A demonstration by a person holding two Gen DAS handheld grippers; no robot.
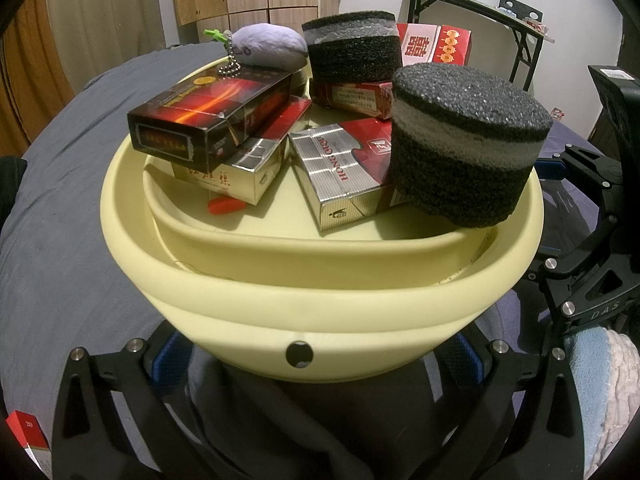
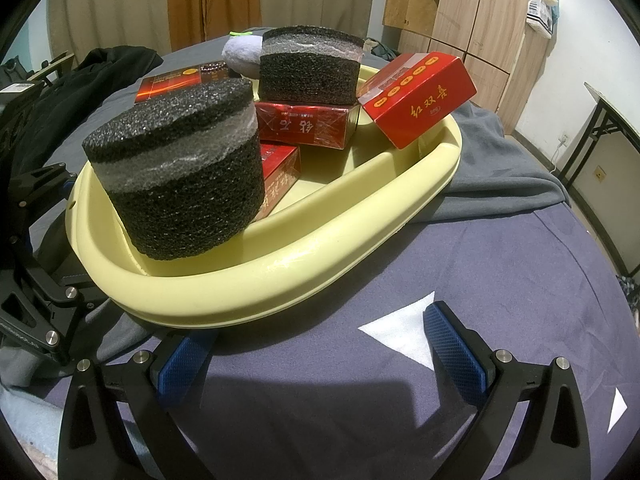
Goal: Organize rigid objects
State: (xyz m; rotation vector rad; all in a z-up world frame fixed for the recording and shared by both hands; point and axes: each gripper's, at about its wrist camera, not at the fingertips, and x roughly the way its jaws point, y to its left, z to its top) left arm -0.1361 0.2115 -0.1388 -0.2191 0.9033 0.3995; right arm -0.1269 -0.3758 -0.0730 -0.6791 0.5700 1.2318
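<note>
A pale yellow basin (image 1: 320,292) on the bed holds several rigid items. A dark red box (image 1: 208,120) lies on a silver-red pack (image 1: 240,172). Another silver-red pack (image 1: 340,168) lies in the middle. One black foam cylinder (image 1: 468,140) leans on the near right rim, and a second foam cylinder (image 1: 354,48) sits on a red pack (image 1: 352,94). A red box (image 2: 420,96) rests on the far rim. My left gripper (image 1: 312,360) is open, its pads on either side of the basin's near wall. My right gripper (image 2: 320,352) is open over the sheet, its left pad (image 2: 184,364) under the basin rim (image 2: 280,276).
A grey plush pebble (image 1: 268,46) with a bead chain lies at the basin's far end. A loose red pack (image 1: 26,436) lies on the sheet at lower left. Black clothing (image 2: 80,80) is heaped on the bed. A folding table (image 1: 472,4) and wardrobes (image 2: 480,20) stand beyond.
</note>
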